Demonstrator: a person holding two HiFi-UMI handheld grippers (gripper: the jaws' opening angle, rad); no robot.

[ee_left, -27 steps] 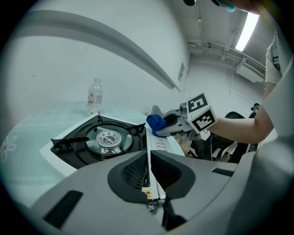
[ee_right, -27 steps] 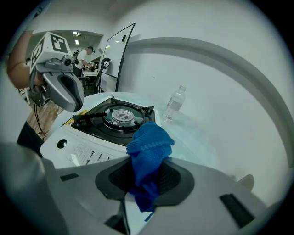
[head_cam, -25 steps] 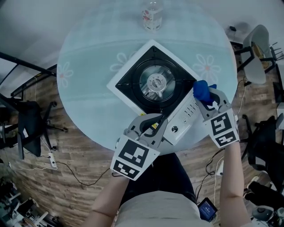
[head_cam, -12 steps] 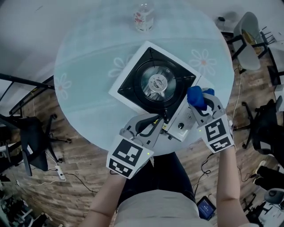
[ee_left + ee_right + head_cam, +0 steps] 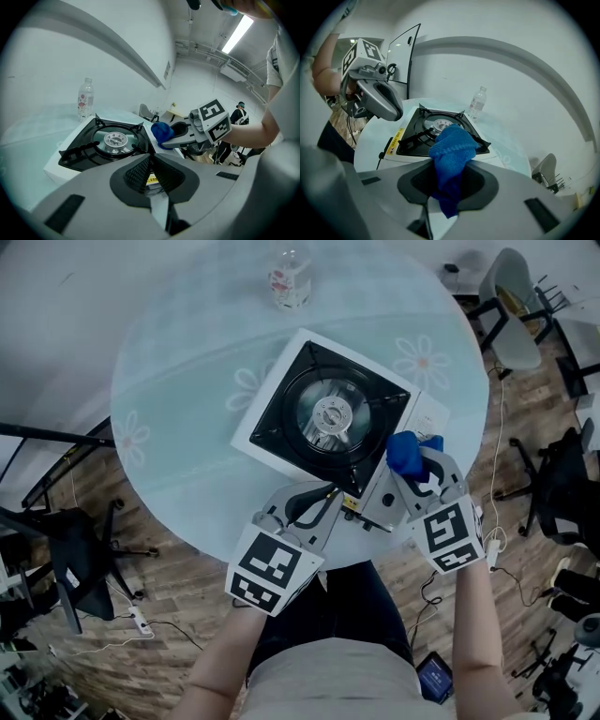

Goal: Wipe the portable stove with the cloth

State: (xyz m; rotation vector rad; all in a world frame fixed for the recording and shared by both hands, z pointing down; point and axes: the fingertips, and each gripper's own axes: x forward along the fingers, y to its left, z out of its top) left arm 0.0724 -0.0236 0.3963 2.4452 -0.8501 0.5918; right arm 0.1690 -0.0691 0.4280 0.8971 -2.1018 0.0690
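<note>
I have the right gripper (image 5: 419, 465) clenched on a nubby blue terry cloth (image 5: 403, 451). The cloth is bunched into a soft wad at the right edge of the square portable stove (image 5: 328, 416). The stove has a white casing, a glossy black top and a round metal burner, and it sits on the round pale table (image 5: 178, 427). My left gripper (image 5: 330, 498) points at the stove's near corner, jaws pressed together and empty.
</note>
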